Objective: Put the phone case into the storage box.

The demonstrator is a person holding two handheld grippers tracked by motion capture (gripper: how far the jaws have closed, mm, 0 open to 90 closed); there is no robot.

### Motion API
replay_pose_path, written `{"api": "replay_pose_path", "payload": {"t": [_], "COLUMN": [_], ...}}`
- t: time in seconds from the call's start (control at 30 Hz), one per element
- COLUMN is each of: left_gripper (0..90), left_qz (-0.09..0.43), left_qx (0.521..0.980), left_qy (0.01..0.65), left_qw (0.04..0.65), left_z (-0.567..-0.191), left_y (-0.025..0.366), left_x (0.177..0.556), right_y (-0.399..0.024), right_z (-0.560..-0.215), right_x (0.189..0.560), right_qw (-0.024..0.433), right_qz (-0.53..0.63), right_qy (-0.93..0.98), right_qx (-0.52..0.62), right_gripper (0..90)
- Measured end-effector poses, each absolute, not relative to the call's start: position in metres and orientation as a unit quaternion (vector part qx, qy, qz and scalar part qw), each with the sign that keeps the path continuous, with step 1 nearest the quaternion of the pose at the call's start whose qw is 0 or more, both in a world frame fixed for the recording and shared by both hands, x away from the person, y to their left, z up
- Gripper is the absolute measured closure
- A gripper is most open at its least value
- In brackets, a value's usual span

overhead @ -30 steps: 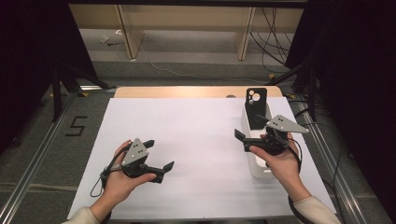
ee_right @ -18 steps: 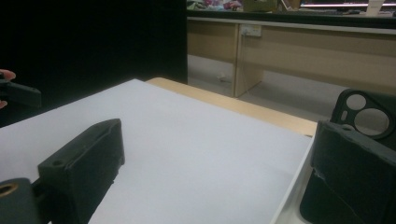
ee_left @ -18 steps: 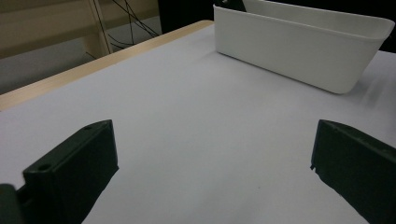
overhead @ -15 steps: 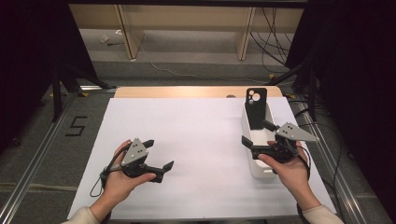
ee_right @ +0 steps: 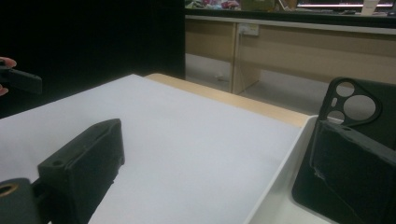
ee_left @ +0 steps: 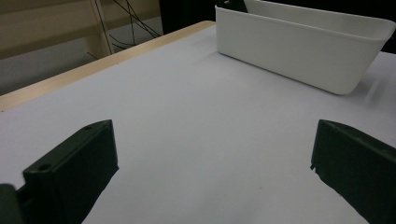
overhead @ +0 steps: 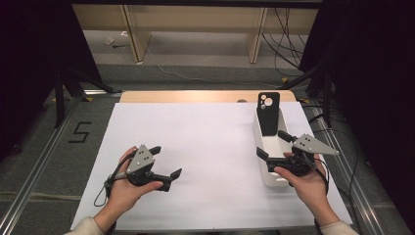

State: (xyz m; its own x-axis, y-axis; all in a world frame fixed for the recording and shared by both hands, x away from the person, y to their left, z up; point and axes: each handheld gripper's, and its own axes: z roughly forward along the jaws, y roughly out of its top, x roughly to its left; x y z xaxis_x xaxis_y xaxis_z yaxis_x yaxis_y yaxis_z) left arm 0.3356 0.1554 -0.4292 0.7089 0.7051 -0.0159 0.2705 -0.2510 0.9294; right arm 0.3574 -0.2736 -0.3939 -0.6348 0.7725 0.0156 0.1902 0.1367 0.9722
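Phone case (overhead: pixel 268 113) upright in bin (overhead: pixel 266 166), right tongs (overhead: pixel 272 145) straddling rim

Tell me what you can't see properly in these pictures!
- Bottom of the black phone case: in the high view and the right gripper view, the white bin wall and the right gripper cover it.
- Inside of the bin: in the left gripper view, its wall hides it; in the high view, the right gripper covers the near part.
- Right jaw of the left gripper: cut off by the left gripper view's edge.
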Motion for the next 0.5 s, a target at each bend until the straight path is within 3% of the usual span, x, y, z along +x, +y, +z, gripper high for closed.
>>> {"api": "replay_pose_path", "payload": {"t": [0.5], "left_gripper": [0.3], "left_qz": [0.210], "left_qx": [0.765], "left_qy": [0.320], "left_qw": [0.518], "left_z": [-0.4290], "left_y": [0.1562], "left_x": [0.3360], "right_y": [-0.2760], "right_z": [-0.3971], "right_x": [0.3547], "right_qw": [0.260], "right_qz": [0.564], "right_qy": [0.706], "right_qx": [0.340], "right_gripper": [4.1]}}
